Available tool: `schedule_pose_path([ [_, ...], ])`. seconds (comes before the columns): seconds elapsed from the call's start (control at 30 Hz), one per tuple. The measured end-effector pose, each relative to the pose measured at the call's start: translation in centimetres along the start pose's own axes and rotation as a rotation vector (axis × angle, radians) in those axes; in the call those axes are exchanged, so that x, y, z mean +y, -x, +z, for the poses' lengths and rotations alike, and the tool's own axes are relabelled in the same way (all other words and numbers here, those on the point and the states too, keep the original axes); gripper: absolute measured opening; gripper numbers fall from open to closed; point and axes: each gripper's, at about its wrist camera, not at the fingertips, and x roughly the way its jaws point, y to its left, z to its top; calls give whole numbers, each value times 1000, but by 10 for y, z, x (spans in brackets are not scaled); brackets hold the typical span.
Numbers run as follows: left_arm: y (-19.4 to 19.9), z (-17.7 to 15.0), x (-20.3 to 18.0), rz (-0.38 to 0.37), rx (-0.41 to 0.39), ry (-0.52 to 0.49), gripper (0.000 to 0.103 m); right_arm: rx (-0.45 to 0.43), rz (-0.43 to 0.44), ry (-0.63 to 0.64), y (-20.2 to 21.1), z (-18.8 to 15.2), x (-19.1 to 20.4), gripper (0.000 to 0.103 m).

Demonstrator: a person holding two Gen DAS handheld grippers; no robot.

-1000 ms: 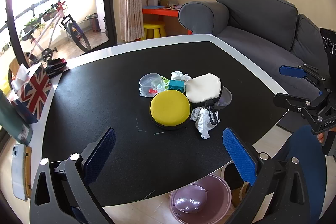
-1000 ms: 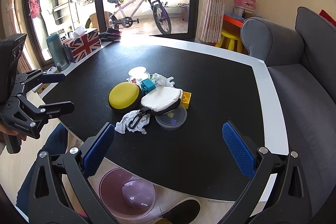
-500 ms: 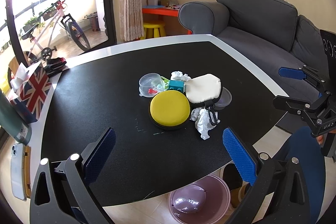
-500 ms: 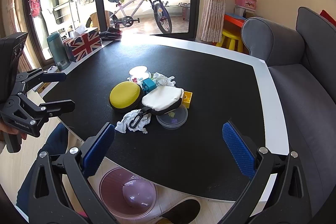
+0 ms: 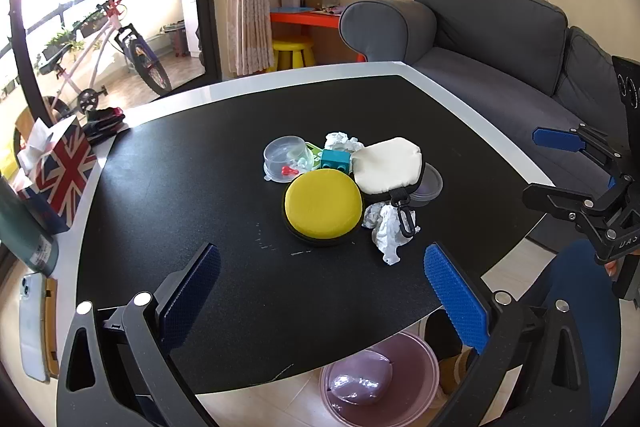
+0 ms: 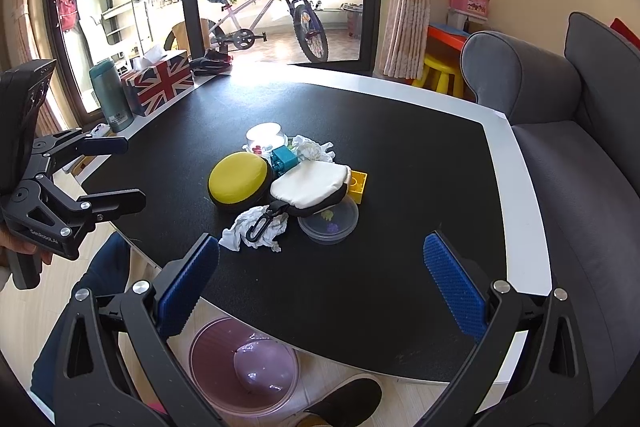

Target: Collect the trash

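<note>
Yellow brick (image 6: 357, 183) only in right wrist view, behind cream pouch (image 6: 308, 185)

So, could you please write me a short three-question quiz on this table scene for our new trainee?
1. True or false: both grippers, left and right, are open and hold nothing.
2. How many crumpled tissues lie on the table?
3. Where is the pink bin? A) on the sofa B) on the floor under the table's near edge C) on the table

Key:
1. True.
2. Two: one under the white pouch's clip, one behind the teal block.
3. B.
</note>
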Motion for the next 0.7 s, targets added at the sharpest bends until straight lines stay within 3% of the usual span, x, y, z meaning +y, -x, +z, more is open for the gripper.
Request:
schedule_pose_path([
  [0.33, -10, 3, -1, 1, 26, -4, 98, 2, 0, -1, 0, 0, 1, 100],
  [0.7, -47, 22, 9, -1, 112, 20, 98, 21, -1, -8, -4, -12, 4, 100],
])
